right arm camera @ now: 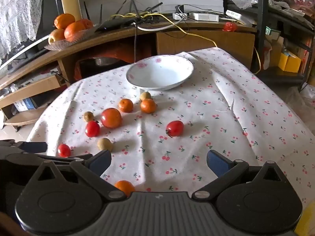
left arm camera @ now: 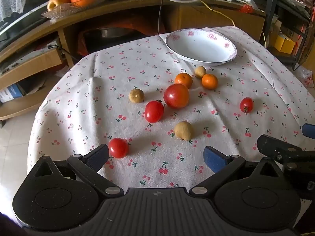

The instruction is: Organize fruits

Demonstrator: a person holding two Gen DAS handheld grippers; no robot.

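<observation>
The left tool (left arm camera: pixel 156 155) has its two blue fingers wide apart and holds nothing. A small red tomato (left arm camera: pixel 118 147) sits just beside its left finger (left arm camera: pixel 98 155), very close; I cannot tell if they touch. A tan round fruit (left arm camera: pixel 183 130) lies a little farther out, between the fingers.

The right tool (right arm camera: pixel 159 160) is wide apart too, and holds nothing. A small orange (right arm camera: pixel 124 187) lies near, partly hidden under the tool's body.

All the fruits lie loose on the counter, which has a white cloth (left arm camera: pixel 128 74) with little cherries on it. In the middle are a shiny red tomato (left arm camera: pixel 154 111) and a bigger red-orange tomato (left arm camera: pixel 176 95), close together. To their left is a brown round fruit (left arm camera: pixel 136 96). Farther out are two little oranges (left arm camera: pixel 183 80) (left arm camera: pixel 209 81), with a small tan fruit (left arm camera: pixel 200 72) between them. One more tomato (left arm camera: pixel 246 104) sits alone on the right.

At the far side of the counter is a white bowl (left arm camera: pixel 230 48) with pink flowers on its rim. No fruit is in it.

On the shelf behind, far left, a glass dish (left arm camera: pixel 65 9) holds big oranges.
</observation>
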